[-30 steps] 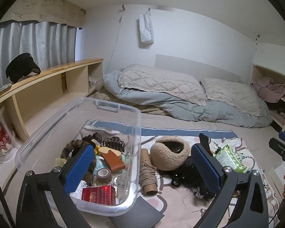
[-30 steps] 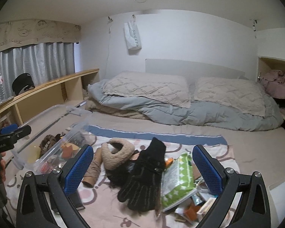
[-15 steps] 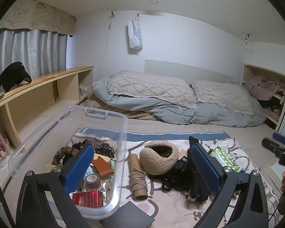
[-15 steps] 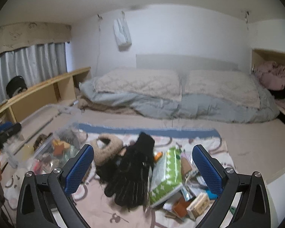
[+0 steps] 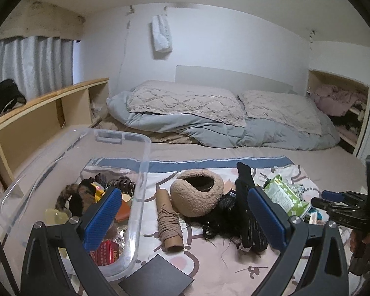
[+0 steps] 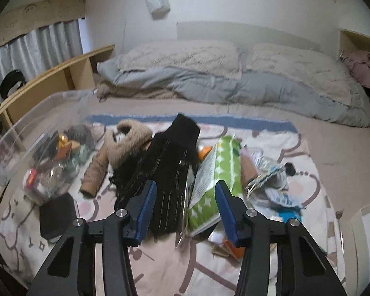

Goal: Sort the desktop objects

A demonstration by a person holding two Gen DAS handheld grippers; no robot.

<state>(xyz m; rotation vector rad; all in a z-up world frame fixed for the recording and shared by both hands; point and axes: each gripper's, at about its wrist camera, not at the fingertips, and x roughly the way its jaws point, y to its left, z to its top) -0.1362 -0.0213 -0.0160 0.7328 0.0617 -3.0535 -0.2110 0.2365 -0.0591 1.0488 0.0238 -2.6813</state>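
Right gripper [image 6: 185,206]: fingers part-way closed after just narrowing, nothing gripped; black glove [image 6: 169,172] and green-patterned pack [image 6: 215,175] lying on the bed below and beyond the blue pads, apparently untouched, though blur limits certainty. Left gripper [image 5: 185,219]: fingers spread wide, empty, poised over the bed. Below its left pad, clear plastic bin [image 5: 138,197] holding small items. Between the 2 pads, cardboard tube [image 5: 169,224], then beige fleece cap [image 5: 197,192]. Farther back, grey duvet [image 5: 209,128] and 2 pillows.
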